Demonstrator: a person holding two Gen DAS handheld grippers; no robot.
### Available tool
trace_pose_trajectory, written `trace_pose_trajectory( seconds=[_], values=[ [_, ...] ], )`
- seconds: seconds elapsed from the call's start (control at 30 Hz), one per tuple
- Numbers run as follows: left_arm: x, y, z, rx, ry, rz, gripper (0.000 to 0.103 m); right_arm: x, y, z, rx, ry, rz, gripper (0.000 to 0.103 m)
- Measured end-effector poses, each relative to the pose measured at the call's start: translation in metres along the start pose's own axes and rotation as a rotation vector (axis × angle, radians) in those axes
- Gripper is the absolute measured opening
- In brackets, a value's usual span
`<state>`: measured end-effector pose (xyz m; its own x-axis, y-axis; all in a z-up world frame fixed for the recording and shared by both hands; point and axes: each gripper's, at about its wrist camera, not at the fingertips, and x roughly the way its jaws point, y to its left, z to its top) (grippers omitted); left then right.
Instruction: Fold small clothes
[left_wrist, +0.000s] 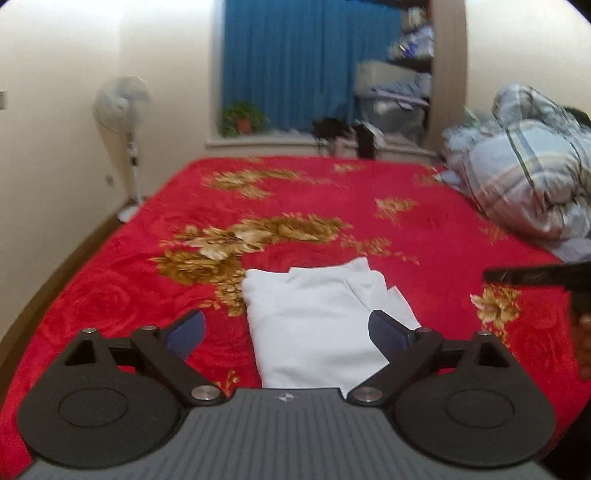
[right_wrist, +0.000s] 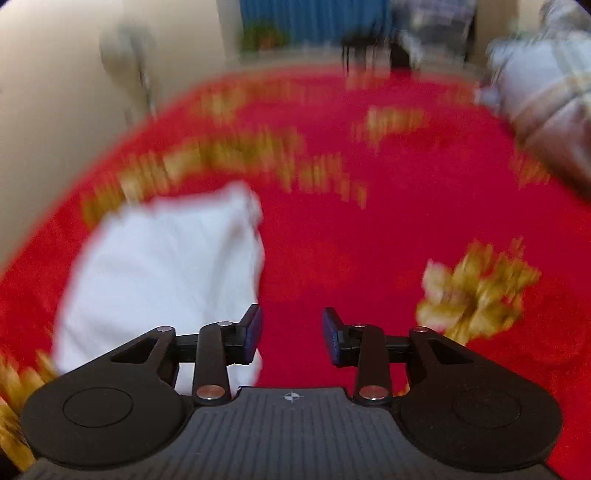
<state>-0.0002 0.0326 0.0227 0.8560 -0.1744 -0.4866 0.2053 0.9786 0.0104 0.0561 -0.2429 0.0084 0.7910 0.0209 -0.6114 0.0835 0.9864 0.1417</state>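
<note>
— Folded white garment (left_wrist: 317, 317), where does it lie?
— On the red bed cover (left_wrist: 424, 229), between the wide-spread fingers of the left hand-held gripper (left_wrist: 286, 332).
— And the right hand-held gripper (right_wrist: 291, 332)?
— Narrower but parted, empty, the garment just left of it; that view is blurred.

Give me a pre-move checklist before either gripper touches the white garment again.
1. Left gripper empty, jaws wide open: ok.
2. Right gripper empty, jaws open: ok.
3. White garment lies folded on the red blanket, free of both grippers: ok.
4. Edges lined up: not ok, a layer juts out at the far right corner.
5. Right wrist view sharp enough to aim: not ok, it is blurred.
6. Striped quilt well apart from the garment: ok.
</note>
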Motion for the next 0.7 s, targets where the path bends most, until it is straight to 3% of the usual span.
trace_pose_trajectory(
  seconds=[0.03,0.1,0.17,0.23,0.3,0.37,0.43,0.57,0.7],
  values=[
    [-0.007,-0.005,-0.006,-0.022,-0.008,0.014,0.097,-0.020,0.005,0.000,-0.005,-0.064,0.007,0.056],
    [-0.015,-0.016,-0.022,-0.066,-0.016,0.032,0.097,-0.057,0.011,-0.008,-0.007,-0.172,0.020,0.083],
    [-0.013,-0.025,-0.039,-0.105,0.008,0.076,0.097,-0.077,0.017,-0.024,0.000,-0.233,0.015,0.092],
    [0.000,-0.026,-0.048,-0.116,0.101,0.066,0.097,-0.078,0.023,-0.045,0.005,-0.229,0.015,0.092],
    [0.015,-0.025,-0.051,-0.114,0.185,0.079,0.097,-0.065,0.030,-0.059,0.000,-0.126,-0.017,0.092],
    [0.020,-0.025,-0.054,-0.113,0.194,0.131,0.098,-0.050,0.037,-0.065,-0.018,-0.053,-0.013,0.092],
    [0.027,-0.023,-0.058,-0.113,0.223,0.167,0.098,-0.044,0.042,-0.067,-0.046,-0.041,-0.015,0.092],
    [0.040,-0.012,-0.061,-0.180,0.286,0.184,0.098,-0.031,0.049,-0.073,-0.094,0.002,-0.048,0.092],
    [0.043,-0.011,-0.056,-0.178,0.272,0.174,0.098,-0.028,0.050,-0.074,-0.086,0.030,-0.060,0.092]
  ],
)
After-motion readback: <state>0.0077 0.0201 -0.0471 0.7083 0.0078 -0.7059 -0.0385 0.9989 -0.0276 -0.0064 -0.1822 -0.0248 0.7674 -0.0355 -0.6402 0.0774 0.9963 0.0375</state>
